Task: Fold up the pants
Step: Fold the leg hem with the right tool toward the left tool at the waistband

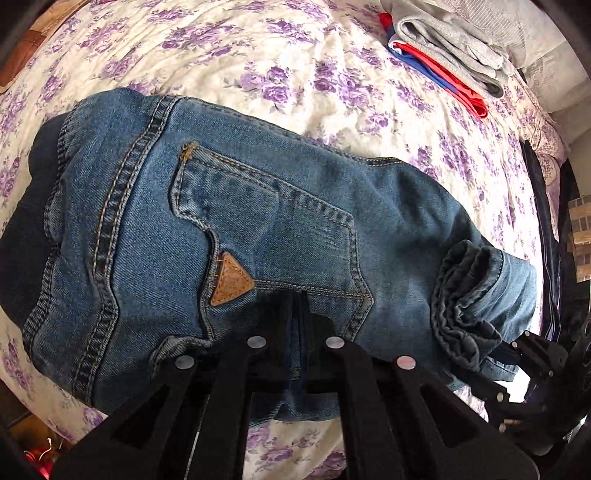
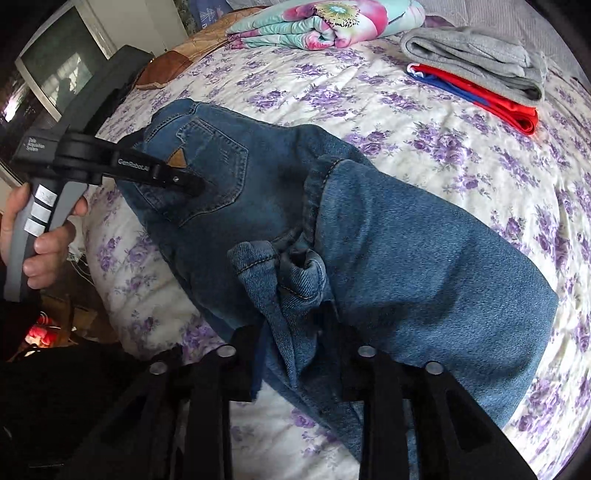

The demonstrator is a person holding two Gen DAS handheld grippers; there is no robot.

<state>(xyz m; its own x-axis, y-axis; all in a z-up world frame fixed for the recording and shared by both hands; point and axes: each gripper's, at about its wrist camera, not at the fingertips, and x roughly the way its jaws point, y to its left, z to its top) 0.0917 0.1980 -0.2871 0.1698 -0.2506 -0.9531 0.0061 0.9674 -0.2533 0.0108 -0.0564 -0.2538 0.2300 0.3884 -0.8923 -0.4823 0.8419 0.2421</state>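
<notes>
Blue denim pants (image 1: 258, 229) lie folded on the flowered bedspread (image 1: 295, 85), back pocket with a tan triangle patch (image 1: 231, 280) facing up. My left gripper (image 1: 297, 306) is shut on the near edge of the pants below the pocket. In the right wrist view the same pants (image 2: 406, 258) lie across the bed, leg end folded over. My right gripper (image 2: 295, 325) is shut on a bunched hem of the pants (image 2: 295, 273). The left gripper (image 2: 192, 182) shows there, its tips on the pocket area.
A folded grey garment (image 2: 476, 55) lies on a red and blue one (image 2: 491, 99) at the back right of the bed. A folded floral quilt (image 2: 321, 22) sits at the far edge. The bed's near edge drops off at the left (image 2: 110, 258).
</notes>
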